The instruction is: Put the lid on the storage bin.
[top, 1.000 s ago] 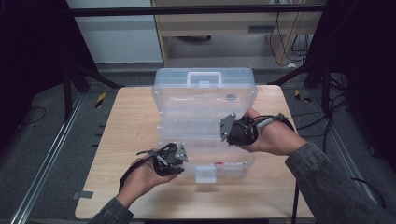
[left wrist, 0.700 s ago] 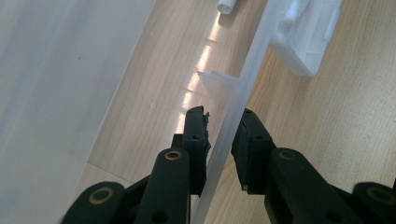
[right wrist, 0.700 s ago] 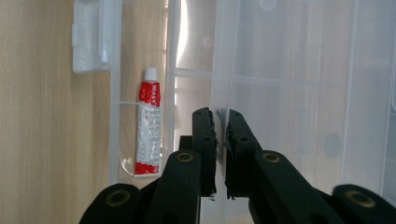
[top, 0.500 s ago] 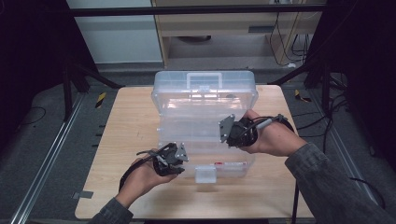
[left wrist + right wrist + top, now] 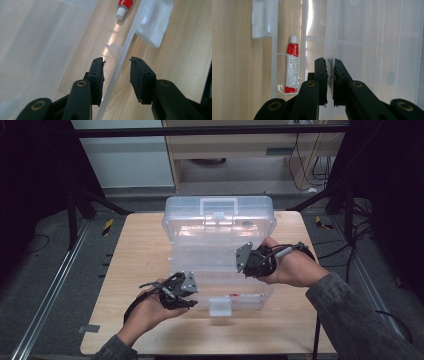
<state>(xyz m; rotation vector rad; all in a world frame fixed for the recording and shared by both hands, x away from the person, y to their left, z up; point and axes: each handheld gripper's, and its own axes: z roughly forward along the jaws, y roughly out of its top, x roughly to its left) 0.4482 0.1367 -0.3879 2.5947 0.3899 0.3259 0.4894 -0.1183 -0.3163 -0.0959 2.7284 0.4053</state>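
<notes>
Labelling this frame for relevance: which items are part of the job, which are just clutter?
In play:
- clear plastic organizer box, lid up
- left gripper, open astride the box's front wall
- right gripper, closed on a clear tray edge
- red-and-white tube in a front compartment

Lying about:
- wooden cabinet behind the table
- cables on the floor
</notes>
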